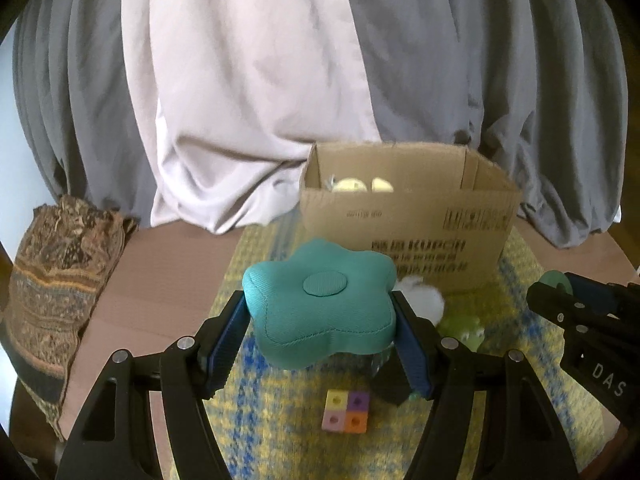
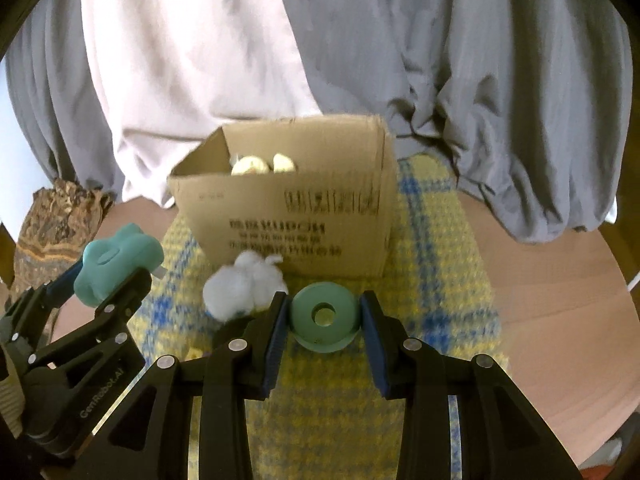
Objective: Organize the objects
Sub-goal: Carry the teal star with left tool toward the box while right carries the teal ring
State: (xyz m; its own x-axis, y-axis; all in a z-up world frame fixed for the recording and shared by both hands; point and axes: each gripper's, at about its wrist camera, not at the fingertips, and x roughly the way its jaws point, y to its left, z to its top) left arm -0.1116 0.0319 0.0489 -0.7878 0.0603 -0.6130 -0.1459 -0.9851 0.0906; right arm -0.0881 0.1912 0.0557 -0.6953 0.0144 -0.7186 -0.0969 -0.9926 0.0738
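1. In my left wrist view, my left gripper (image 1: pixel 320 320) is about half open and squeezes a teal star cushion (image 1: pixel 320 312) on both sides. The cushion lies flat, button side up, its wide way running across from finger to finger, off the mat.
2. Ahead stands the cardboard box (image 1: pixel 408 236), open at the top, with pale things already inside. On the yellow and blue mat (image 1: pixel 280 440) a white fluffy ball (image 1: pixel 424 300), a green toy (image 1: pixel 464 328) and a block of coloured cubes (image 1: pixel 345 417) still wait.
3. In my right wrist view, my right gripper (image 2: pixel 324 320) is closed tight on a green ring (image 2: pixel 324 316). Its hole faces up toward me. I think both go into the box next.
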